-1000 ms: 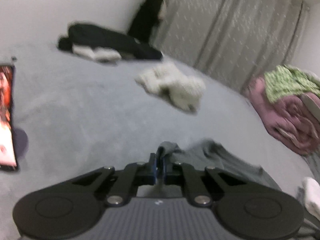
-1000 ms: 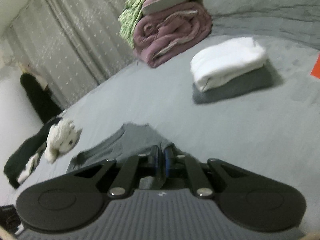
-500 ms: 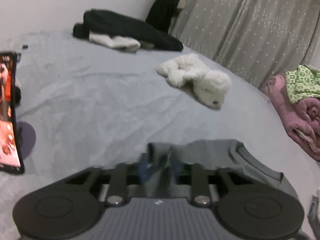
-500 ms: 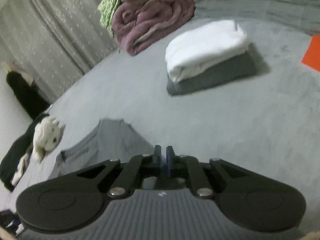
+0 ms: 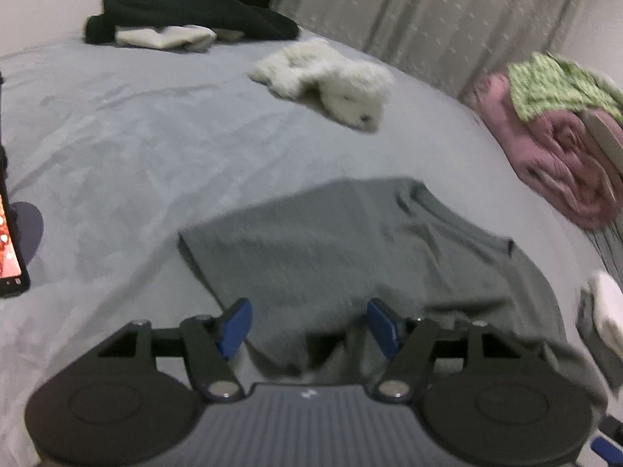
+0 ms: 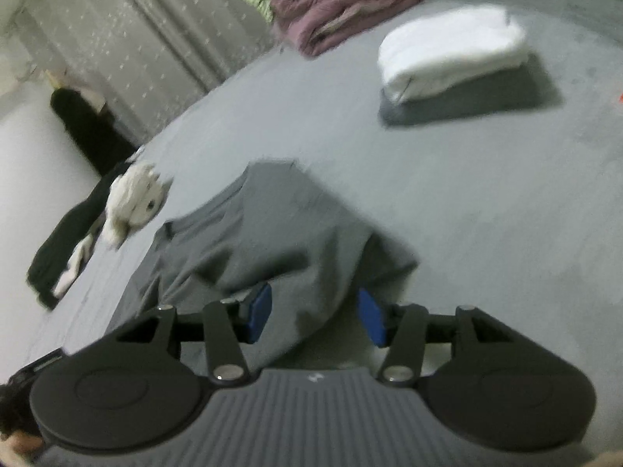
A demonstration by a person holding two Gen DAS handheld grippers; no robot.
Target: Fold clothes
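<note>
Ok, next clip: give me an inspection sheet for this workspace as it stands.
Surface: grey bedsheet, lightly wrinkled.
Job's things: grey T-shirt laid out flat; folded white garment stacked on a folded grey one.
Clutter: white plush toy, dark clothes pile, pink blanket, phone.
Grippers: left tongs and right tongs have just been opening, jaws apart over the shirt's near edge.
Cables: nothing seen.
Surroundings: curtain, wall.

The near edge of the grey shirt (image 5: 350, 257) passes out of sight behind the left gripper's body. A phone (image 5: 9, 241) is cut off by the left edge of the left wrist view. The folded white garment (image 5: 607, 311) is cropped at the right edge. Both views are blurred; fabric detail is unreadable.
</note>
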